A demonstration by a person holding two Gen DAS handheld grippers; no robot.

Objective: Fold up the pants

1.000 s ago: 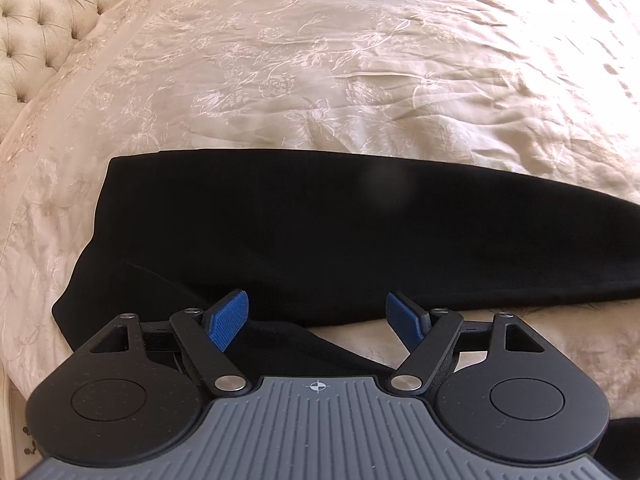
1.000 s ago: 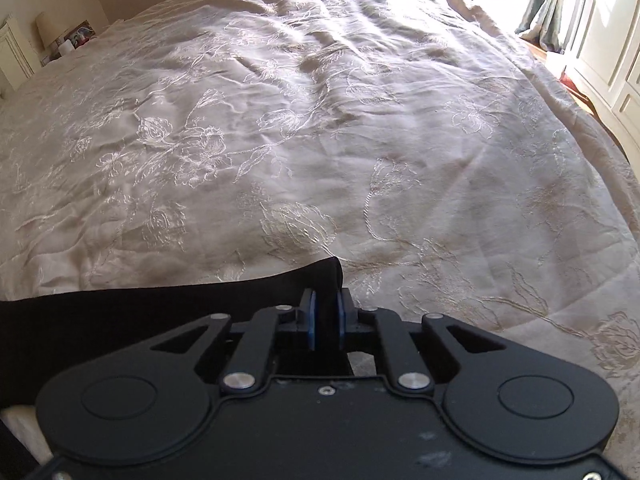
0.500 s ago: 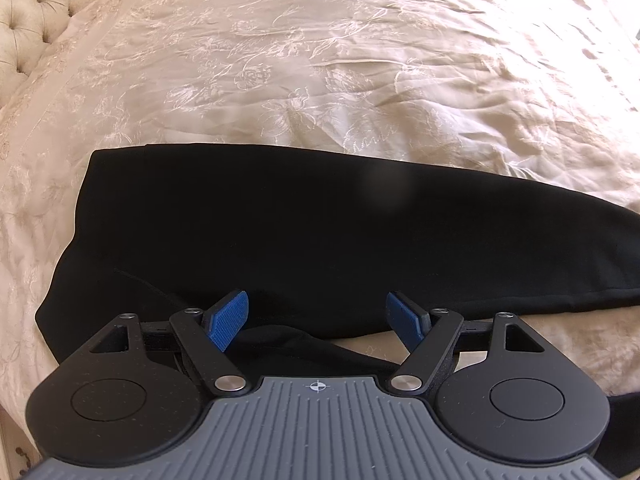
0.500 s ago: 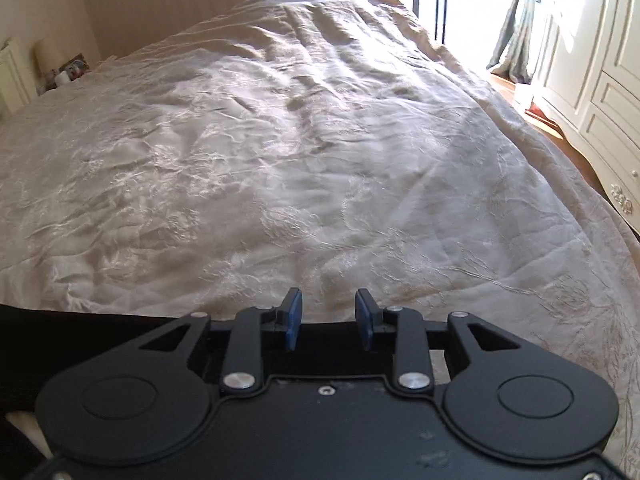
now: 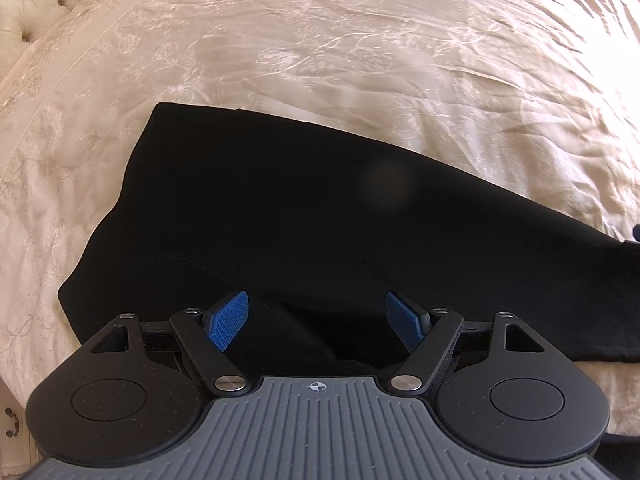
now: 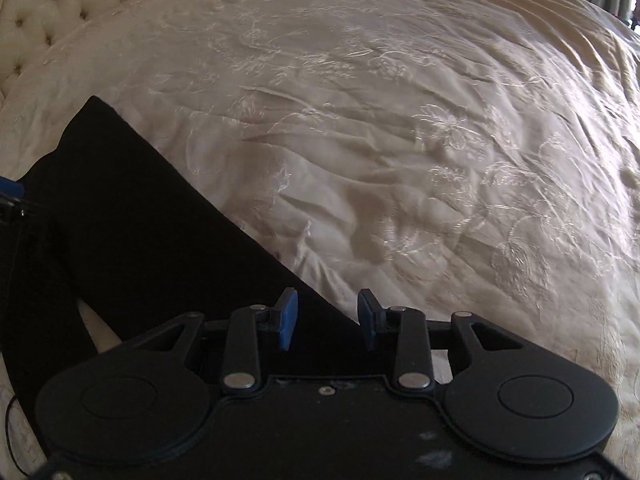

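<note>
Black pants [image 5: 304, 216] are lying on the bed [image 5: 360, 40], long axis running from centre left to lower right. Left hand-held gripper [image 5: 318, 316] is hovering wide open over the near edge. Right hand-held gripper [image 6: 327, 320], jaws just opening, is holding nothing. Folds are indistinct in the black cloth.
</note>
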